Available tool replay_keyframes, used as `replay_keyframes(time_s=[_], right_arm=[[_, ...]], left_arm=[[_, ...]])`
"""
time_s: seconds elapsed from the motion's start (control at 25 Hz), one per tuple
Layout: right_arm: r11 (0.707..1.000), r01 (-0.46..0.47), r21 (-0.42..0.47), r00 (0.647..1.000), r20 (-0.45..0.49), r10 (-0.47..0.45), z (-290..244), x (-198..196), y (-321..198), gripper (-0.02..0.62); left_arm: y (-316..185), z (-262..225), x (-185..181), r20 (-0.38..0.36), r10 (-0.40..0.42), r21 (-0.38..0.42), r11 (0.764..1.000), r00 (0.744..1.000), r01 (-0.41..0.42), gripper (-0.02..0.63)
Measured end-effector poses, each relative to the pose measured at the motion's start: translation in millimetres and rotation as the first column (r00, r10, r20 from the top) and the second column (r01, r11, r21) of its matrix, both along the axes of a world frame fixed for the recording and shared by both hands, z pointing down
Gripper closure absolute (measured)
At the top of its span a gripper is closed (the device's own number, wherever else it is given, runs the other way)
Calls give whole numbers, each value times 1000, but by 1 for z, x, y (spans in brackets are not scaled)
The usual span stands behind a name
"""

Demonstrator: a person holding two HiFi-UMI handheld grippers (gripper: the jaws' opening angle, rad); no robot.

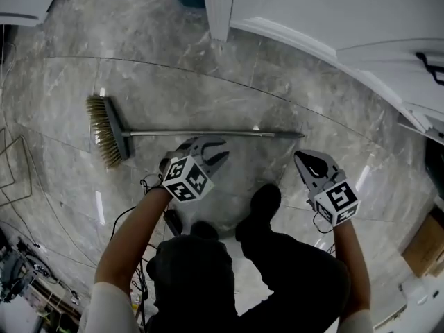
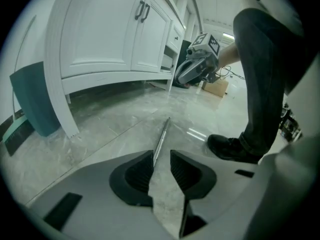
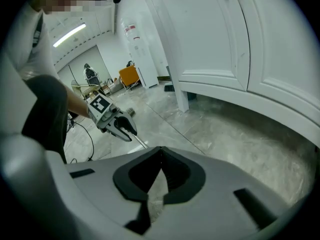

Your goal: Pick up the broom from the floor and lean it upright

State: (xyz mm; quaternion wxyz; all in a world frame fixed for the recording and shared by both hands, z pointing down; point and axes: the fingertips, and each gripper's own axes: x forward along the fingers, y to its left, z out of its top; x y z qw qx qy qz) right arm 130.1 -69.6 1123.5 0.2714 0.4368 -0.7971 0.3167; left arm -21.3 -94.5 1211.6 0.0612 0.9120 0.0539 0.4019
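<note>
The broom lies flat on the grey marble floor, its bristle head (image 1: pixel 107 132) at the left and its metal handle (image 1: pixel 215 133) running right. My left gripper (image 1: pixel 220 152) hovers just short of the handle's middle, jaws a little apart with nothing between them. In the left gripper view the handle (image 2: pixel 161 138) shows on the floor beyond the left gripper (image 2: pixel 161 156). My right gripper (image 1: pixel 301 158) hangs near the handle's free end, and its own view shows the right gripper (image 3: pixel 161 153) shut and empty. That view also holds the left gripper (image 3: pixel 114 123) over the handle (image 3: pixel 138 142).
White cabinets (image 1: pixel 333 19) curve along the far side, their base close to the handle's end. A teal bin (image 2: pixel 32 96) stands by a cabinet post. The person's black shoes (image 1: pixel 262 203) stand behind the grippers. Cables (image 1: pixel 128 214) and a wire rack (image 1: pixel 14 165) lie at the left, a cardboard box (image 1: pixel 424 245) at the right.
</note>
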Motion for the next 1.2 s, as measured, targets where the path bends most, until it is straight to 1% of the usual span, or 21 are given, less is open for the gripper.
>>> replay_keyframes(time_s=[0.12, 0.2, 0.28, 0.4, 0.48, 0.6, 0.76, 0.8, 0.88, 0.96, 1.12, 1.2], right_arm=[[999, 48, -4, 999, -13, -49, 20, -4, 7, 594], [998, 67, 1, 998, -11, -67, 26, -9, 7, 594], [998, 65, 5, 998, -4, -65, 29, -10, 5, 594], [998, 61, -4, 998, 2, -61, 33, -10, 3, 594], [999, 46, 6, 999, 21, -46, 33, -13, 1, 594], [999, 38, 8, 999, 36, -38, 31, -17, 3, 594], [998, 68, 1, 998, 12, -68, 31, -21, 11, 594], [997, 77, -7, 997, 4, -77, 32, -22, 14, 594], [996, 89, -14, 996, -3, -89, 34, -24, 20, 594], [996, 85, -13, 996, 5, -85, 35, -27, 25, 594], [996, 87, 15, 996, -3, -87, 42, -23, 27, 594], [996, 84, 29, 996, 6, -85, 41, -22, 24, 594]], left_arm=[[-4, 30, 4, 30, 55, 27, 998, 998, -56, 498], [-5, 50, 4, 62, 94, 37, 995, 994, -96, 464], [-8, 67, 3, 86, 122, 36, 991, 989, -126, 453], [-10, 85, 2, 106, 148, 33, 988, 983, -152, 453], [-8, 96, -1, 122, 165, 35, 985, 979, -171, 453], [-4, 111, -5, 139, 175, 35, 983, 975, -181, 453], [-6, 125, -4, 157, 167, 73, 981, 973, -180, 455], [-7, 127, -4, 161, 170, 88, 979, 972, -186, 471], [-8, 129, -4, 159, 177, 93, 977, 971, -193, 472], [-7, 128, -4, 151, 195, 82, 974, 969, -209, 515], [-5, 124, -5, 170, 256, 110, 955, 952, -276, 529], [-4, 114, -5, 165, 260, 120, 952, 951, -281, 531]])
